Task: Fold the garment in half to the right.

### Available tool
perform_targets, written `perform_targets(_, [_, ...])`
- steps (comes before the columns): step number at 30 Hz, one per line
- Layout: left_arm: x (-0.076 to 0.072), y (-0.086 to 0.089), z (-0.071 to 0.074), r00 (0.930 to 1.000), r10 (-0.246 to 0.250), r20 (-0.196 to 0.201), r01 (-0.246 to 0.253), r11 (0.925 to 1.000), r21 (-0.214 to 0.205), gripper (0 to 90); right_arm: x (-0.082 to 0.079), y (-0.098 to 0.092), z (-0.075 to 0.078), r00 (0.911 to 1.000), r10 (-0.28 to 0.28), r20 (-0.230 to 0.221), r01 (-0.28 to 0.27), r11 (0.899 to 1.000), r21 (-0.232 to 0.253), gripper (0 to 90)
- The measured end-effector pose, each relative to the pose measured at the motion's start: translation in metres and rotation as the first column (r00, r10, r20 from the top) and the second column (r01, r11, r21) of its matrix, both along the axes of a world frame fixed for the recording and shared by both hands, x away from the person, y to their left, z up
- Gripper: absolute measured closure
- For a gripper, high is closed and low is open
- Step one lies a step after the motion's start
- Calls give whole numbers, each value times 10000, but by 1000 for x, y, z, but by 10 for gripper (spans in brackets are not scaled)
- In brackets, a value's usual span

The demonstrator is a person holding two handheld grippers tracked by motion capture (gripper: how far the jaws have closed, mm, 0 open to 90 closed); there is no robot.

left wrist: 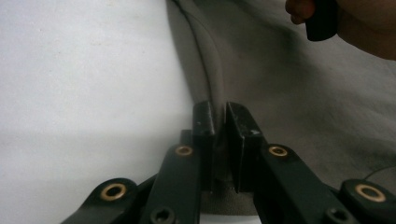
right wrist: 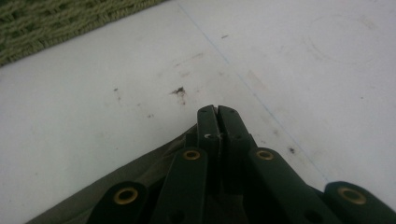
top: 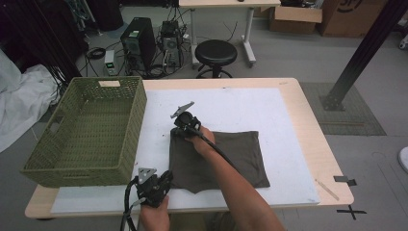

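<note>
An olive-brown cloth [top: 231, 154] lies folded flat on the white mat [top: 240, 103]. My left gripper [top: 166, 179] is at the cloth's near left corner; in the left gripper view its jaws [left wrist: 221, 109] are shut on the cloth's [left wrist: 280, 93] folded left edge. My right gripper [top: 179, 131] is at the far left corner, pointing down and away. Its jaws [right wrist: 218, 112] are pressed together, tips reaching past the edge onto the mat, with the cloth's corner [right wrist: 140, 177] running in under them. The right hand [left wrist: 336, 23] is in the top right of the left gripper view.
A green woven basket [top: 139, 110] stands on the table's left side, close to the cloth, and its wall [right wrist: 56, 23] is just beyond the right gripper. The mat [top: 288, 144] continues right of the cloth. A black stool [top: 215, 53] stands behind the table.
</note>
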State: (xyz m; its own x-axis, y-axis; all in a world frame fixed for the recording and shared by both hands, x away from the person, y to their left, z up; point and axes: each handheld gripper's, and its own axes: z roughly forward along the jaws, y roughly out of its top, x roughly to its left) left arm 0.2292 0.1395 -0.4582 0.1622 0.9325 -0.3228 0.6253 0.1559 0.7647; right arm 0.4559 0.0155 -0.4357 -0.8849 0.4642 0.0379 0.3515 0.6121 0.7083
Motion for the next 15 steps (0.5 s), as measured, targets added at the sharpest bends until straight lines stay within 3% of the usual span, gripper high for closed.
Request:
perform_targets(6, [-3, 2, 5, 9997, -50, 224, 57, 9995, -326, 828, -2, -6, 8, 10000, 85, 46, -87, 9985, 543, 889])
perform_targets(15, [-5, -16, 34, 9922, -658, 1054, 699, 9969, -357, 825, -3, -40, 40, 9989, 246, 399, -311, 9845, 1724, 888])
